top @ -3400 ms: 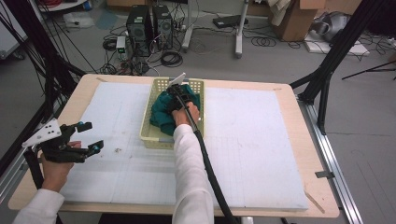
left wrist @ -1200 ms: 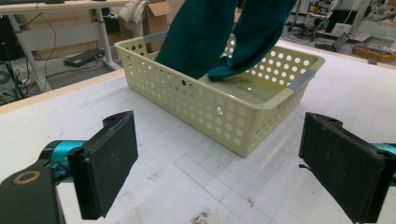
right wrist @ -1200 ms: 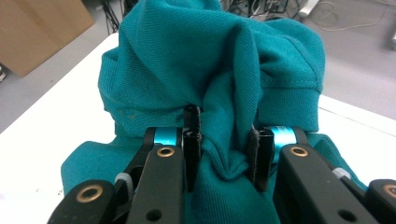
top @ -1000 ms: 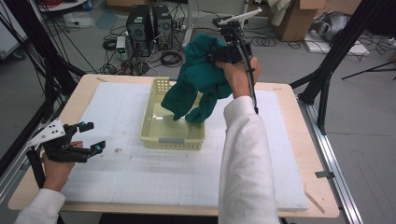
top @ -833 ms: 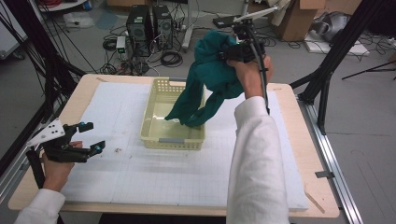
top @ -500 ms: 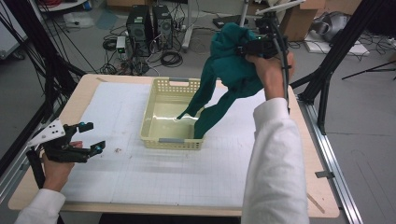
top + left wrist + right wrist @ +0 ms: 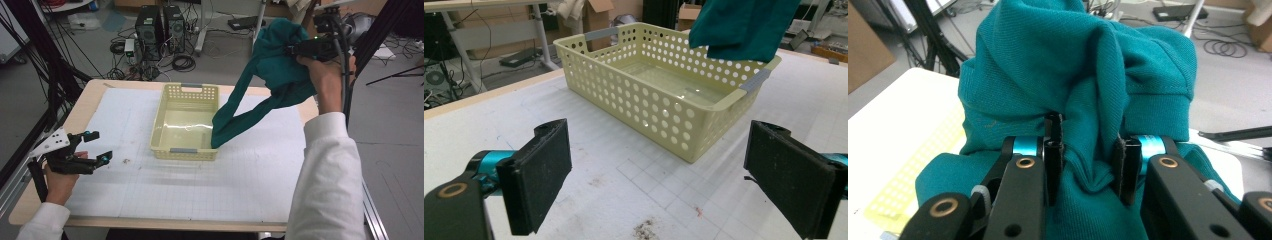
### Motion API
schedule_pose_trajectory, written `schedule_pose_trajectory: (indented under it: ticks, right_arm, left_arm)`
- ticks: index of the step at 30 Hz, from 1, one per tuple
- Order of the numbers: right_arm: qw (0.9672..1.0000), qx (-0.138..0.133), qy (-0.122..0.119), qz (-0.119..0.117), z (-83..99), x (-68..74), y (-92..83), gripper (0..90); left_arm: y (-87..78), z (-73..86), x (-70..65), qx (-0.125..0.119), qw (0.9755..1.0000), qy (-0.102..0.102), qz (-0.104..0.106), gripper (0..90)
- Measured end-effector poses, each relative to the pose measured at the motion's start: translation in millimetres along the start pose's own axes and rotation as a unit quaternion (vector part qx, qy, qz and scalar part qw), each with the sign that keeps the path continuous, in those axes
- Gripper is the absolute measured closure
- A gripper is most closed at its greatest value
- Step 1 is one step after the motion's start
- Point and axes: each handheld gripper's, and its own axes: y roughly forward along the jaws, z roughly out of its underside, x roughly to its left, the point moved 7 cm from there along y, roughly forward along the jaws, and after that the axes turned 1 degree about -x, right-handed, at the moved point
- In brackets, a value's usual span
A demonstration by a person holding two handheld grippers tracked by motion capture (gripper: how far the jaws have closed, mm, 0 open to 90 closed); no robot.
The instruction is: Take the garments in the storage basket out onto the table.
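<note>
A: Progress? Jaws?
B: Teal garment (image 7: 280, 75) hangs aloft right of the emptied basket (image 7: 186, 150), pinched by the right gripper (image 7: 1087, 165); spreading remains. Left gripper (image 7: 95, 147) gapes wide, empty.
A: Change?
B: Earlier it lay bundled in the basket; now lifted out, sleeve trailing

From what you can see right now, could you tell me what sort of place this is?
Probably a lab or workshop set up for recording: black desktop computer towers and tangled cables sit on the grey floor, and black metal frame struts flank the white-covered wooden work table.
</note>
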Motion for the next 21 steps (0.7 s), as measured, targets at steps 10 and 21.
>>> schedule_pose_trajectory:
  ticks: [10,21]
  right_arm:
    - [0.9998,-0.015,0.0,0.009,-2.5,-14.0,-15.3,73.5]
    - [0.9998,-0.005,0.016,0.005,15.4,-22.3,7.7,73.4]
  left_arm:
    - [1.8,0.2,-0.3,0.003,1.0,0.001,-0.001,11.9]
    - [0.4,1.0,-0.3,0.004,1.0,0.001,-0.003,11.9]
